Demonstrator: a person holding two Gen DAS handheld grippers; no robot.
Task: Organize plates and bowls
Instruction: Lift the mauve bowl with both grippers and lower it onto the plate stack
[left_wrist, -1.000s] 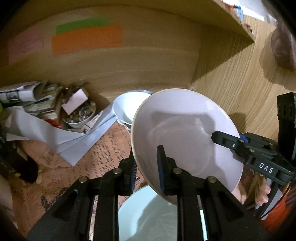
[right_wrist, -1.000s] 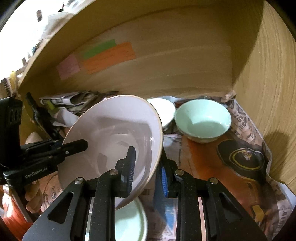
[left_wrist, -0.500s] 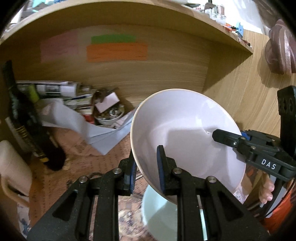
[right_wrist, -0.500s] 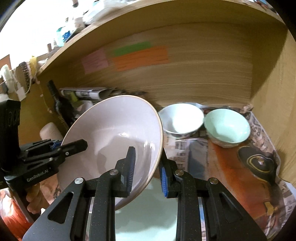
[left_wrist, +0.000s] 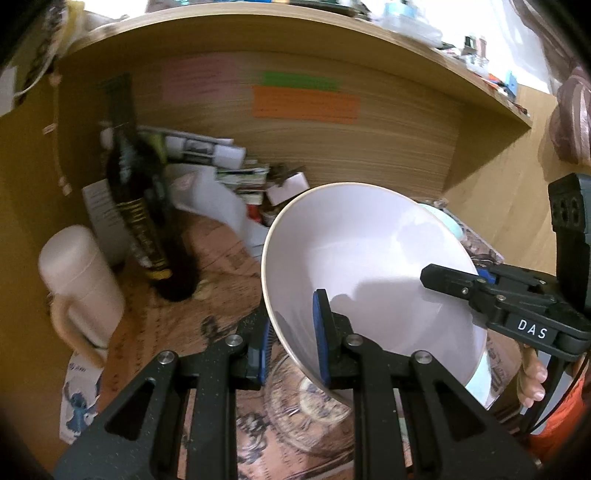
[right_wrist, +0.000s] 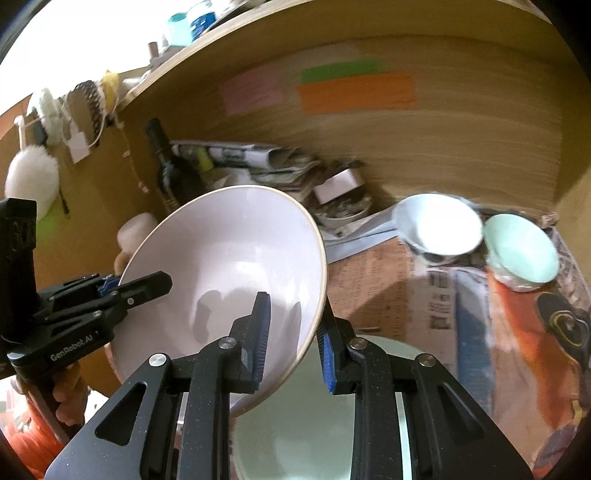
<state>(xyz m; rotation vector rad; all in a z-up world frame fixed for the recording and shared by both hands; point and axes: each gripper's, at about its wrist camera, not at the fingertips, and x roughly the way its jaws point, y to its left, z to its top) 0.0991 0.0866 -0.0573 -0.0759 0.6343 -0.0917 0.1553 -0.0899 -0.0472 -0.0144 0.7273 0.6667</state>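
Above the newspaper-lined shelf (right_wrist: 373, 280), the left gripper (left_wrist: 291, 339) and right gripper (right_wrist: 293, 332) each clamped opposite rims of the airborne pale pink bowl (right_wrist: 229, 273), not yet placed, while the white bowl (right_wrist: 439, 225) and mint bowl (right_wrist: 521, 249) sat side by side at the back.

Black left gripper (left_wrist: 291, 345), blue pads, silver screws, "DAS" label, orange sleeve (right_wrist: 26, 439)

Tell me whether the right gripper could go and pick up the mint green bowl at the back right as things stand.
Probably not yet. The right gripper is clamped on the rim of the big white bowl, shared with the left gripper. The mint green bowl itself sits unobstructed.
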